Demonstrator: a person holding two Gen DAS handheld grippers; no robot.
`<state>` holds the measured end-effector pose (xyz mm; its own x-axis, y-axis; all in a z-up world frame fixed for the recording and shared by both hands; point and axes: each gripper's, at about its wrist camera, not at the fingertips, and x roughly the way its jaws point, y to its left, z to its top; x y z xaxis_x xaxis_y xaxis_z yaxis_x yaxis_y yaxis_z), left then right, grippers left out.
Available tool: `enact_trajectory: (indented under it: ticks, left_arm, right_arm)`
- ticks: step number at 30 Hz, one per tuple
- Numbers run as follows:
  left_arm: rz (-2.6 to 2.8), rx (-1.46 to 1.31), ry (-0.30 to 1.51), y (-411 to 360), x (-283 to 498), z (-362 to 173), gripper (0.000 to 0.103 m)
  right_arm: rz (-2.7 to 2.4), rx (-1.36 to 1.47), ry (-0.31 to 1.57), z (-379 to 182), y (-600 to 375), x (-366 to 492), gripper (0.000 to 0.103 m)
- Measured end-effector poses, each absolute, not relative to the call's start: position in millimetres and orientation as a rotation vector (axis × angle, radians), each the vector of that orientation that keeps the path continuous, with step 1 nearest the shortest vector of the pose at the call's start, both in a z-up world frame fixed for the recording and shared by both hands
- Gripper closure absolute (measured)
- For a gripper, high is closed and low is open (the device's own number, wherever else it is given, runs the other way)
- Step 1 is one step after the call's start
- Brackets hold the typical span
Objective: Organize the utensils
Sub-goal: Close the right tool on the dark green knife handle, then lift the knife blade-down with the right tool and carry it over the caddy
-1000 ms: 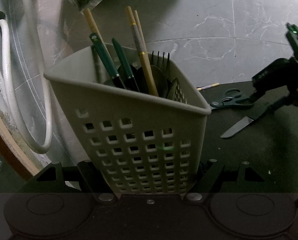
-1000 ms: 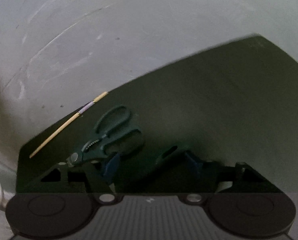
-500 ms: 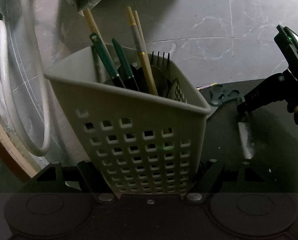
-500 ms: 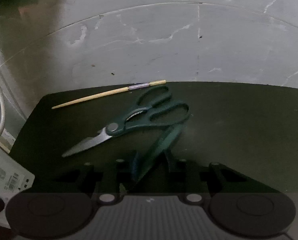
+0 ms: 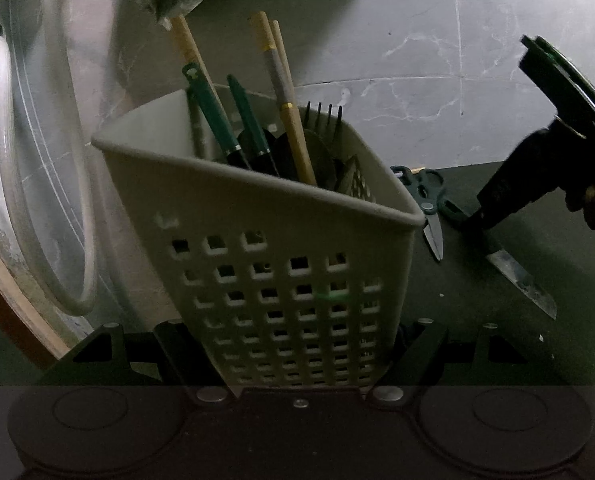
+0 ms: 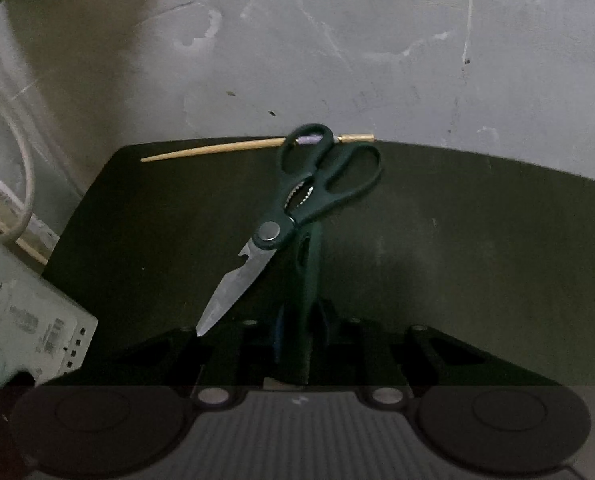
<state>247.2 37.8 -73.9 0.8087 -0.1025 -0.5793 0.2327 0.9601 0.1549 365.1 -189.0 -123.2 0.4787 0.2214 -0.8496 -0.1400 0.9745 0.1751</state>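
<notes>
Green knife handle [image 6: 306,280] clamped in right gripper [image 6: 300,320]; left gripper [image 5: 297,360] clamps caddy [image 5: 257,216], contents seemingly half-hidden.

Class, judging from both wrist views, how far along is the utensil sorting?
Done: several utensils already stand in the basket, gripped by the left gripper. In hand: the right gripper, its jaws just closed, holds the knife. Left: scissors and a chopstick lie on the mat.
</notes>
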Motion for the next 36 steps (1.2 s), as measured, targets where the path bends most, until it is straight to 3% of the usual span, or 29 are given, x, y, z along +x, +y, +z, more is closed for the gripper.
enact_trajectory:
  ticks: [14, 36]
  left_arm:
    - [-0.225, 0.215, 0.599, 48, 250, -74, 0.025]
    - [-0.255, 0.231, 0.595, 52, 252, -75, 0.025]
  right_arm:
    - [0.225, 0.091, 1.015, -118, -186, 353, 0.091]
    - [0.279, 0.164, 0.819, -95, -190, 312, 0.092]
